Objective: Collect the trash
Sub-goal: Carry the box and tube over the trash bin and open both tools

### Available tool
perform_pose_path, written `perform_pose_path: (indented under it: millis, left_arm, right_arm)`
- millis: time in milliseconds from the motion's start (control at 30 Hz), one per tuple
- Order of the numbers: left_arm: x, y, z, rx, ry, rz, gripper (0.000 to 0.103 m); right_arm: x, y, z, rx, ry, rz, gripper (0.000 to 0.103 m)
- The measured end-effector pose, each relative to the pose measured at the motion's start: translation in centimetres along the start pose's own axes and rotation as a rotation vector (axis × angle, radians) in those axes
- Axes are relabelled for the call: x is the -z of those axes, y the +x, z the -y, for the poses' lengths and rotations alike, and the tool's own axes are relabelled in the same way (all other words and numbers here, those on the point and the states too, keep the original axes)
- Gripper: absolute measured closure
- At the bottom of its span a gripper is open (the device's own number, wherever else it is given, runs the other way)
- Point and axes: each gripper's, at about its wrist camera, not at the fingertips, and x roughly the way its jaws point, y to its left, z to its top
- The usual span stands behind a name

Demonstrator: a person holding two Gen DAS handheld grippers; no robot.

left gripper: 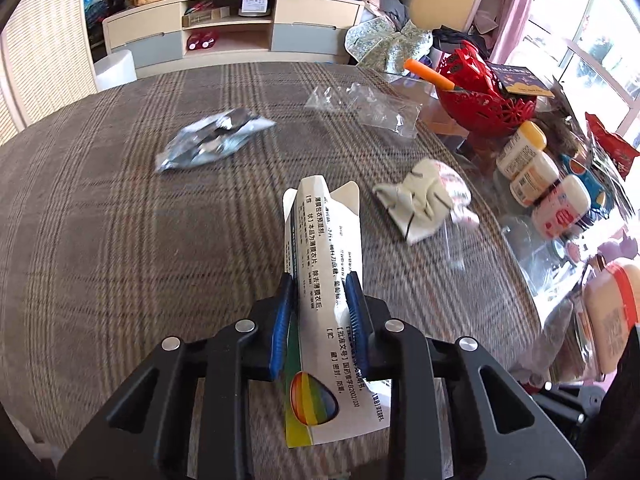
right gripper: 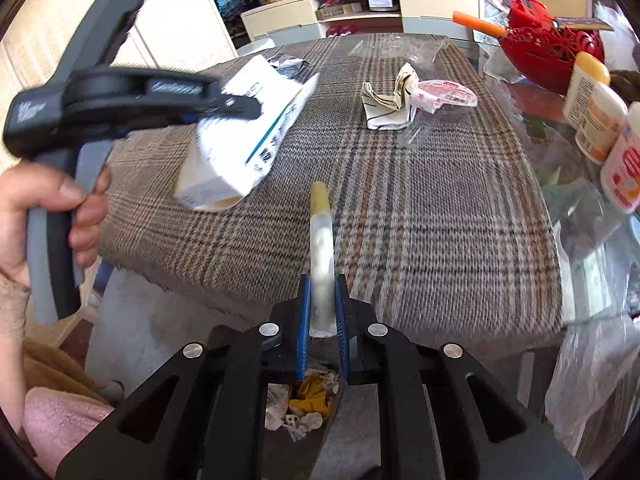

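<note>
My left gripper (left gripper: 320, 286) is shut on a crushed white medicine box (left gripper: 326, 280) and holds it above the plaid tablecloth (left gripper: 120, 220). In the right wrist view that gripper (right gripper: 256, 110) and the box (right gripper: 244, 140) hang at the upper left. My right gripper (right gripper: 322, 282) is shut on a thin clear tube with a yellow cap (right gripper: 321, 248), above the table's near edge. On the cloth lie a silver foil wrapper (left gripper: 212, 140), a clear plastic bag (left gripper: 364, 106), a crumpled paper (left gripper: 416, 204) and a small plastic cup (right gripper: 444, 98).
A trash bin with scraps (right gripper: 306, 404) shows below my right gripper. A red basket (left gripper: 480, 92) with an orange stick, several bottles (left gripper: 532, 168) and snack packs stand on the glass at the right. A TV cabinet (left gripper: 232, 24) is behind the table.
</note>
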Motion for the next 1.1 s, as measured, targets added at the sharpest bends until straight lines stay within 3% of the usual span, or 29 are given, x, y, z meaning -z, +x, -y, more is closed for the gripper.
perform_pose_path:
  millis: [267, 533, 867, 1100]
  left_arm:
    - [6.9, -7.2, -0.2, 0.025, -0.019, 0.017, 0.078]
    - [15.3, -11.5, 0.5, 0.07, -0.035, 0.018, 0.078]
    - [24.6, -8.7, 1.1, 0.097, -0.044, -0.074, 0.077]
    - [27.9, -5.0, -0.1, 0.102, -0.069, -0.129, 0.076]
  right_arm:
    - [3.4, -4.0, -1.6, -0.003, 0.032, 0.027, 0.09]
    - [8.2, -7.2, -3.7, -0.001, 0.049, 0.029, 0.09]
    - [13.7, -5.1, -5.1, -0.014, 0.071, -0.068, 0.09]
    - [15.0, -1.3, -5.3, -0.029, 0.092, -0.144, 0.09]
